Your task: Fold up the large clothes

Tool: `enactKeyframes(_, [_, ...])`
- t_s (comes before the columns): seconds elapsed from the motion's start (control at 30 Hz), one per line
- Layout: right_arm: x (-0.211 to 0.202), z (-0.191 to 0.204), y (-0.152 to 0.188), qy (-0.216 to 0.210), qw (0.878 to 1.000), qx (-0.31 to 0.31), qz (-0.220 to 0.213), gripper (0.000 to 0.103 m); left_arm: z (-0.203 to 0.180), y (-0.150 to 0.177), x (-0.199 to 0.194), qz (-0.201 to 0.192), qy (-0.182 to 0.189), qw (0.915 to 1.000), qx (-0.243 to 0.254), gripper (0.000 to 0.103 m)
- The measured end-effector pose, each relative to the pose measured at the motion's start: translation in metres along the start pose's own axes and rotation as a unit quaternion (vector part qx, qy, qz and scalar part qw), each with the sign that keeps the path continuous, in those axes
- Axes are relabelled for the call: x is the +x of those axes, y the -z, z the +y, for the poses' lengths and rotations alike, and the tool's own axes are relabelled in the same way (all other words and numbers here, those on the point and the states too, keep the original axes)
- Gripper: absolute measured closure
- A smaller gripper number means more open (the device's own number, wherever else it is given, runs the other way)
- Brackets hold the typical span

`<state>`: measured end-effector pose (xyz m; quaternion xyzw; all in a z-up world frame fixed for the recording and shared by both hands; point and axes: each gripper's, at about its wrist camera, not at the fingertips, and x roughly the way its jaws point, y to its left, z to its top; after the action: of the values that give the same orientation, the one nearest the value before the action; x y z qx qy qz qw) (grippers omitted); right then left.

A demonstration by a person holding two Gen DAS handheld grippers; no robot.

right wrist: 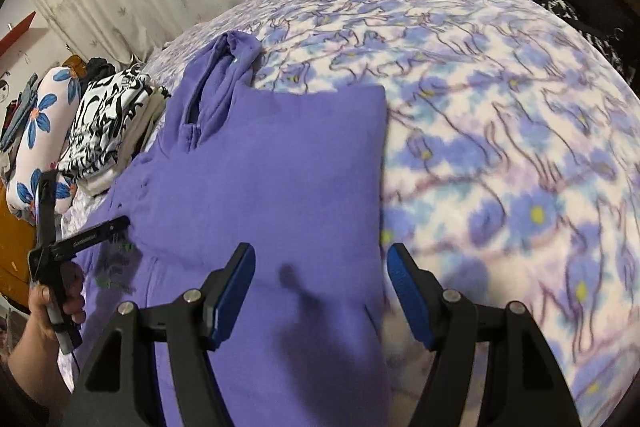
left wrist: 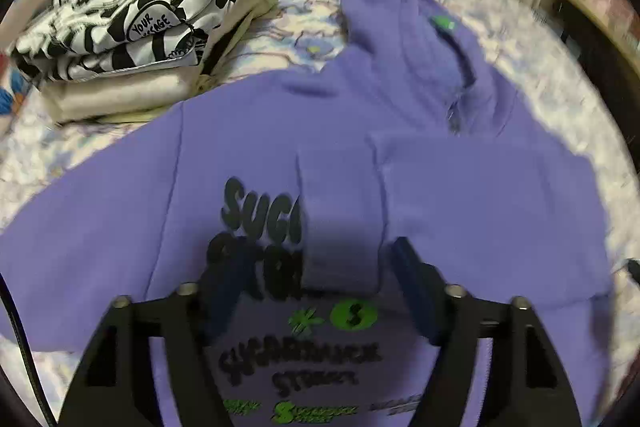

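A purple hoodie [left wrist: 120,227] with black and green print lies flat on the bed, hood [left wrist: 400,27] pointing away. Its right side and sleeve are folded in over the chest, the cuff [left wrist: 340,227] lying on the print. My left gripper [left wrist: 308,267] is open and empty, hovering over the cuff and print. My right gripper [right wrist: 320,267] is open and empty above the folded right edge of the hoodie [right wrist: 280,167]. The left gripper [right wrist: 120,223] also shows at the left of the right wrist view, held in a hand.
A stack of folded clothes [left wrist: 132,19], black-and-white print on top, sits on the bed left of the hoodie; it also shows in the right wrist view [right wrist: 108,115]. A floral pillow [right wrist: 40,131] lies beyond it. The flowered blanket [right wrist: 500,147] stretches to the right. Curtains hang behind.
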<state>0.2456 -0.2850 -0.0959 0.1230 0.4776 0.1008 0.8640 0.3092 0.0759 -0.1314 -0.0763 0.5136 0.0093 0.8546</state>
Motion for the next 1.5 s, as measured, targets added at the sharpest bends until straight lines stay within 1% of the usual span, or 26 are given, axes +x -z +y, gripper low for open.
enactKeyframes(0.17, [0.037,-0.003,-0.037,0.002,1.0,0.023,0.019,0.034,0.006,-0.011,0.01,0.006,0.02,0.9998,-0.007,0.031])
enactKeyframes(0.2, [0.048,-0.004,-0.043,0.012,0.999,0.023,0.024,0.034,0.009,-0.013,0.017,0.011,0.024,0.9996,-0.007,0.044])
enactKeyframes(0.23, [0.055,-0.004,-0.046,0.021,0.999,0.021,0.028,0.034,0.009,-0.013,0.02,0.017,0.032,0.9993,-0.006,0.073])
enactKeyframes(0.27, [0.065,-0.004,-0.049,0.035,0.999,0.019,0.037,0.034,0.007,-0.013,0.026,0.028,0.029,0.9992,-0.003,0.086])
enactKeyframes(0.3, [0.073,-0.005,-0.051,0.045,0.998,0.017,0.046,0.035,0.005,-0.016,0.03,0.031,0.021,0.9993,0.0,0.09])
enactKeyframes(0.33, [0.081,-0.004,-0.052,0.051,0.997,0.01,0.057,0.052,0.002,-0.021,0.032,0.021,0.016,0.9996,0.007,0.093])
enactKeyframes(0.4, [0.087,0.001,-0.052,0.062,0.996,-0.013,0.063,0.079,-0.006,-0.025,0.027,-0.004,0.009,0.9994,0.034,0.094])
enactKeyframes(0.43, [0.081,0.003,-0.052,0.064,0.997,-0.019,0.049,0.082,-0.014,-0.027,0.02,-0.027,0.001,0.9981,0.055,0.094])
enactKeyframes(0.5, [0.074,0.003,-0.05,0.07,0.997,-0.019,0.022,0.083,-0.021,-0.027,0.015,-0.054,-0.014,0.9957,0.074,0.094])
enactKeyframes(0.53, [0.077,0.0,-0.048,0.074,0.997,-0.016,0.023,0.082,-0.022,-0.027,0.016,-0.054,-0.02,0.9953,0.077,0.094])
enactKeyframes(0.57, [0.084,-0.004,-0.045,0.081,0.996,-0.011,0.033,0.082,-0.023,-0.027,0.027,-0.042,-0.048,0.9946,0.083,0.094])
enactKeyframes(0.63, [0.087,-0.005,-0.043,0.092,0.995,-0.01,0.033,0.072,-0.019,-0.027,0.05,0.007,-0.092,0.9922,0.084,0.087])
enactKeyframes(0.67, [0.083,-0.005,-0.043,0.093,0.995,-0.005,0.035,0.069,-0.014,-0.026,0.052,0.01,-0.09,0.993,0.075,0.085])
enactKeyframes(0.73, [0.072,-0.003,-0.043,0.095,0.995,0.003,0.039,0.063,-0.007,-0.029,0.043,0.0,-0.083,0.9949,0.057,0.071])
enactKeyframes(0.77, [0.065,-0.001,-0.042,0.094,0.995,0.001,0.032,0.063,-0.003,-0.031,0.037,0.0,-0.079,0.9957,0.048,0.07])
enactKeyframes(0.83, [0.048,0.009,-0.039,0.104,0.994,-0.015,0.01,0.062,0.003,-0.031,0.022,-0.01,-0.073,0.9965,0.039,0.07])
enactKeyframes(0.9, [0.03,0.025,-0.031,0.108,0.993,-0.034,-0.014,0.06,0.004,-0.031,0.001,-0.041,-0.076,0.9957,0.034,0.07])
enactKeyframes(0.97, [0.02,0.041,-0.025,0.093,0.994,-0.046,-0.028,0.06,0.001,-0.026,-0.016,-0.061,-0.063,0.9956,0.032,0.07])
enactKeyframes(1.0, [0.016,0.051,-0.02,0.081,0.995,-0.053,-0.031,0.06,-0.003,-0.023,-0.023,-0.067,-0.046,0.9962,0.03,0.07])
enactKeyframes(1.1, [0.019,0.088,-0.007,0.04,0.996,-0.083,-0.021,0.06,-0.024,-0.016,-0.033,-0.073,0.001,0.997,0.026,0.071])
enactKeyframes(1.17, [0.027,0.112,0.002,0.028,0.994,-0.103,-0.014,0.06,-0.042,-0.011,-0.029,-0.069,0.023,0.997,0.028,0.075])
enactKeyframes(1.23, [0.042,0.126,0.008,0.028,0.993,-0.117,-0.002,0.06,-0.059,-0.004,-0.018,-0.058,0.029,0.9973,0.035,0.076])
enactKeyframes(1.3, [0.058,0.128,0.013,0.039,0.992,-0.119,0.018,0.06,-0.071,0.006,-0.005,-0.043,0.02,0.998,0.041,0.077])
enactKeyframes(1.4, [0.069,0.107,0.019,0.085,0.99,-0.109,0.034,0.06,-0.075,0.019,0.024,-0.011,-0.032,0.9977,0.06,0.079])
enactKeyframes(1.47, [0.061,0.08,0.022,0.061,0.994,-0.086,0.032,0.053,-0.068,0.022,0.033,-0.009,-0.022,0.9978,0.062,0.079])
enactKeyframes(1.5, [0.056,0.07,0.024,0.104,0.991,-0.084,0.025,0.054,-0.064,0.022,0.03,-0.013,-0.015,0.9982,0.056,0.081])
